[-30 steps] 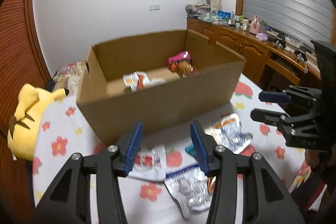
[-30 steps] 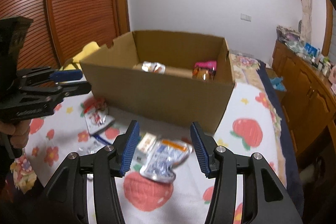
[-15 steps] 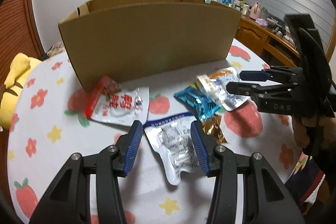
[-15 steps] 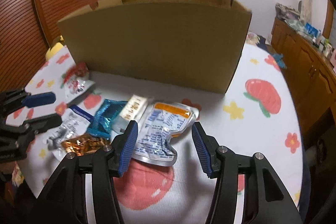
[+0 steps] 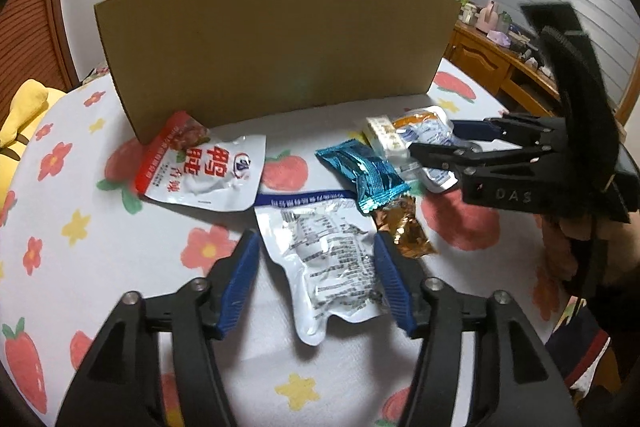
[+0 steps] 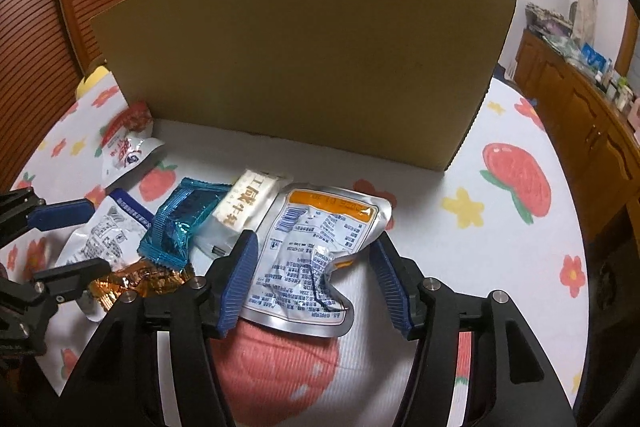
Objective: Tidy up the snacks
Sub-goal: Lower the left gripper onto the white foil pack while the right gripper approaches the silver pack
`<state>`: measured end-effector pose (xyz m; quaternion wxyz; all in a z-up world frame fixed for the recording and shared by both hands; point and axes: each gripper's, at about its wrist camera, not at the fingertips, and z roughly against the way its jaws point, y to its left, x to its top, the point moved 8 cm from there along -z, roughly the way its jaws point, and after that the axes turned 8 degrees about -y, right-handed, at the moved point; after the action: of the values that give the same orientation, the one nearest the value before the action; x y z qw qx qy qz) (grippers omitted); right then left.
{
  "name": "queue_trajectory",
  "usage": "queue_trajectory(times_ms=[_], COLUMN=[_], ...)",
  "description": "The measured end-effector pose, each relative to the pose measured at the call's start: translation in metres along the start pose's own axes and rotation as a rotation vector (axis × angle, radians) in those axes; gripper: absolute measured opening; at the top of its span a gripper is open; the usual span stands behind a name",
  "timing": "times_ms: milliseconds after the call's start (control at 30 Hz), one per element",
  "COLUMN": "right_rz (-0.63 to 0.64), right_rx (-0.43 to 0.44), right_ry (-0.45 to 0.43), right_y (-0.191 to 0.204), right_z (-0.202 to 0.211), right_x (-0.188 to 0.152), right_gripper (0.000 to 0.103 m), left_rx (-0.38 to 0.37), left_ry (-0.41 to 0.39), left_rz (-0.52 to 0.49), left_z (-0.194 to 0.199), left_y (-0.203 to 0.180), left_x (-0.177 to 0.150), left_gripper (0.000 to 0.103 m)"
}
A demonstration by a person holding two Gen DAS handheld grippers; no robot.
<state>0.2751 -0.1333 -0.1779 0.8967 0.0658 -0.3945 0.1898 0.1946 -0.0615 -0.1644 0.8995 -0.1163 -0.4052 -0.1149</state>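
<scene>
**Both tongs dropping onto the loose pouches, jaws widening**

While the snacks are lying loose in front of the cardboard box (image 5: 276, 39), each pair of tongs is settling over a pouch of its own. Between the fingers of the left tongs (image 5: 316, 287) a silver pouch with a blue band (image 5: 328, 259) is lying flat on the strawberry-print cloth (image 5: 72, 227), and the jaws are opening around it without pressing on it. At the right tongs (image 6: 314, 287) an orange-topped silver pouch (image 6: 320, 239) is sitting between the blue pads, and those jaws are opening too, holding nothing yet.

Compared with a second ago, both tongs are now much lower: the box's inside is no longer showing, only its near wall, and the pouches are filling the lower part of each view. I judge this as the approach finishing and two grasps being lined up at once.

Around these two, a teal wrapper (image 6: 180, 223), a white bar (image 6: 246, 203) and a crumpled gold wrapper (image 6: 136, 279) are crowding together in the middle of the bed's near side, with a red-and-white pouch (image 5: 200, 167) touching the box's left corner. A yellow plush toy (image 5: 16, 131) is lying at the far left edge.

Closing on the silver pouch could catch the gold wrapper just beside the left tongs' right finger.
</scene>
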Motion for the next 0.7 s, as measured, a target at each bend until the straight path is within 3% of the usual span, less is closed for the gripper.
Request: queue_trajectory(times_ms=[267, 700], right_rz=[0.009, 0.021], right_rx=[-0.009, -0.021], right_ry=[-0.001, 0.001], right_y=[0.0025, 0.0028], right_z=[0.0003, 0.0007], right_x=[-0.0012, -0.0062], right_gripper=[0.058, 0.068], left_rx=[0.038, 0.083], left_ry=[-0.007, 0.001], left_rz=[-0.053, -0.071], left_z=[-0.0035, -0.0092], left_y=[-0.0041, -0.0035], left_x=[-0.0043, -0.0050], left_gripper=[0.069, 0.078])
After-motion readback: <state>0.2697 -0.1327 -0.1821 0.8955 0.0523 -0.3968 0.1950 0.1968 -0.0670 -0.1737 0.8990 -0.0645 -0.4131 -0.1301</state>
